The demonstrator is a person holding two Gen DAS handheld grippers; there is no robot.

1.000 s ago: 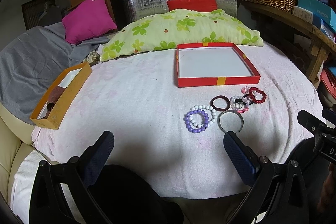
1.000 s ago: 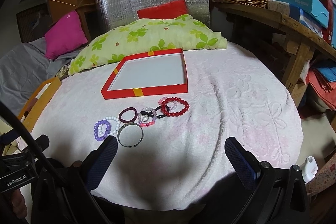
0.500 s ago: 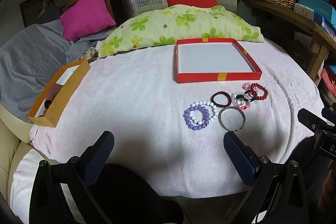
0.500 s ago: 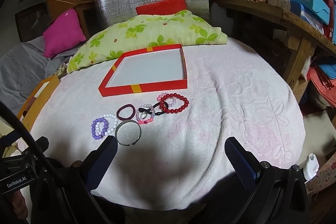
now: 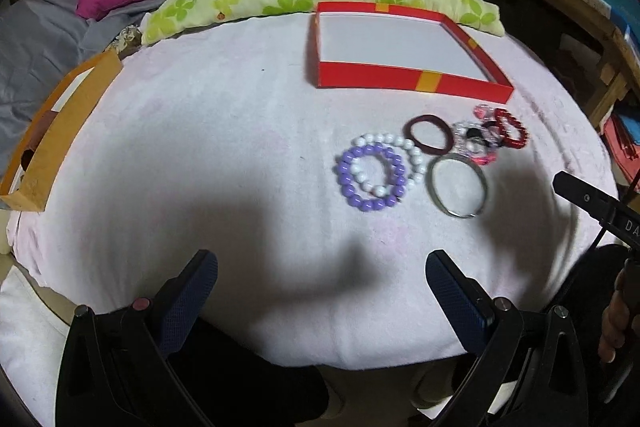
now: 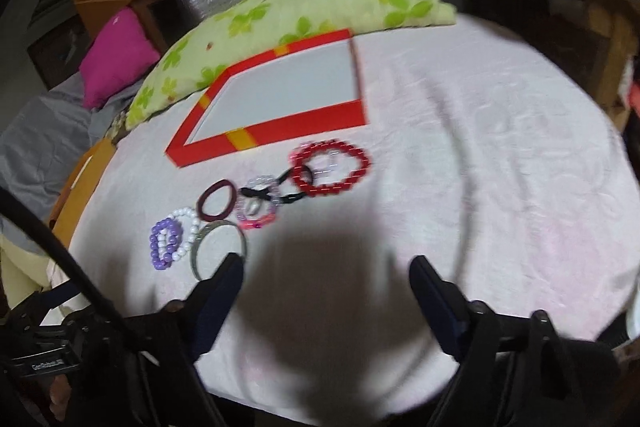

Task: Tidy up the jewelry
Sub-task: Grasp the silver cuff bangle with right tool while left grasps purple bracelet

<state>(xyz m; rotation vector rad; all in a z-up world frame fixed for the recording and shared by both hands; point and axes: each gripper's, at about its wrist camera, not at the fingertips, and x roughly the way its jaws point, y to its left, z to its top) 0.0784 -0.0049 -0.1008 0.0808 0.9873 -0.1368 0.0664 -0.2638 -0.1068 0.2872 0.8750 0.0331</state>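
Both claws stand wide open and hold nothing, and both have come in lower and closer over the round table's pale pink cloth (image 5: 200,131) than half a second ago. Ahead and right of the left gripper (image 5: 320,279) lie the purple bead bracelet (image 5: 371,175), overlapping a white bead bracelet (image 5: 404,147), and the silver bangle (image 5: 459,185), now much nearer. For the right gripper (image 6: 325,277), whose view is blurred, that bangle (image 6: 218,241) lies just beside its left finger (image 6: 224,281); ahead sit the maroon hair tie (image 6: 216,199), a pink-and-clear bracelet (image 6: 258,207) crossed by a black tie, and the red bead bracelet (image 6: 330,167). Beyond them is the red box lid (image 6: 276,131), then the green floral pillow (image 6: 280,11).
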